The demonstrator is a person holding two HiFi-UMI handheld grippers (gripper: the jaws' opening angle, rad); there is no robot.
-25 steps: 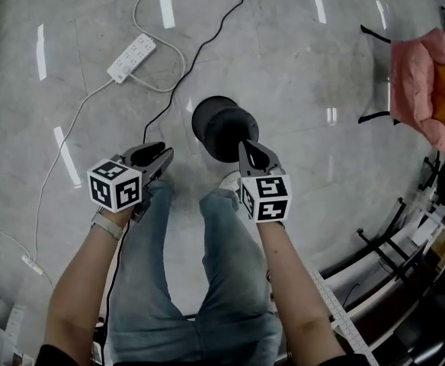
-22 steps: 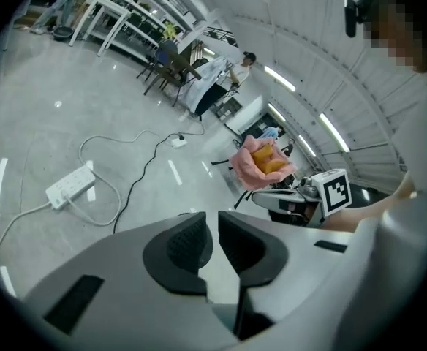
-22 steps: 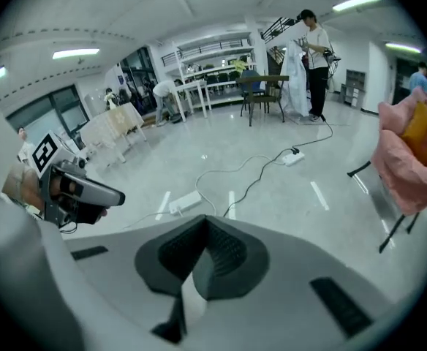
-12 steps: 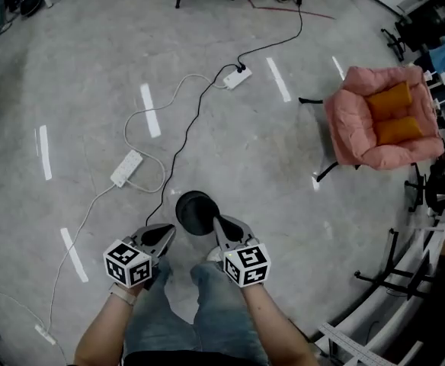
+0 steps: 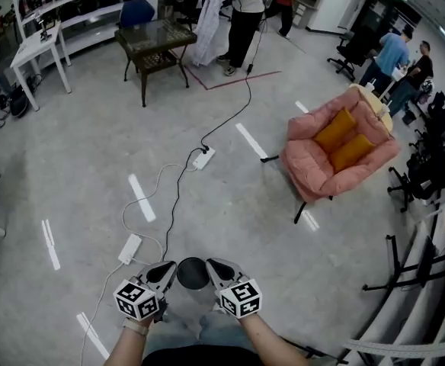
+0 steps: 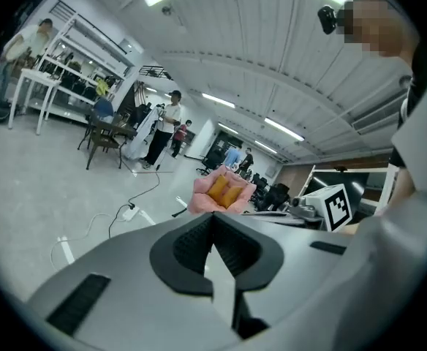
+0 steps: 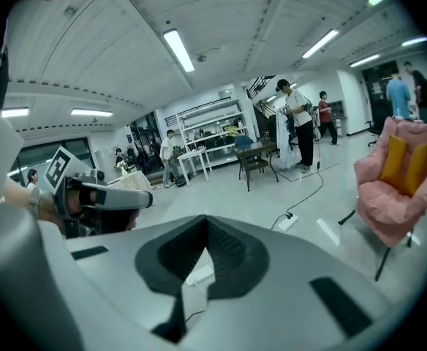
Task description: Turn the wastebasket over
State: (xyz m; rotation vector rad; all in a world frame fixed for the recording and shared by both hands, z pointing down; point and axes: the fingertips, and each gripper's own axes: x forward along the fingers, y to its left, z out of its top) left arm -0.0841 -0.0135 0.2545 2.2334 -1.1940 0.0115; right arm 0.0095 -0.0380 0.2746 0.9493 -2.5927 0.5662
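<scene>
Standing over the dark wastebasket (image 5: 193, 273) on the grey floor (image 5: 93, 174), a person holds the left claw (image 5: 168, 267) and right claw (image 5: 212, 265) either side of it in the head view, both clenched tight on nothing; a white power strip (image 5: 129, 248) lies near the basket, a pink armchair (image 5: 337, 147) well apart

Left gripper (image 6: 213, 219): jaws closed together, nothing between them. Past the tips, a pink armchair (image 6: 223, 191) with orange cushions stands on the floor. White power strip (image 6: 129, 212) lies left of it, cable attached. Person in white (image 6: 171, 123) stands farther back.
</scene>
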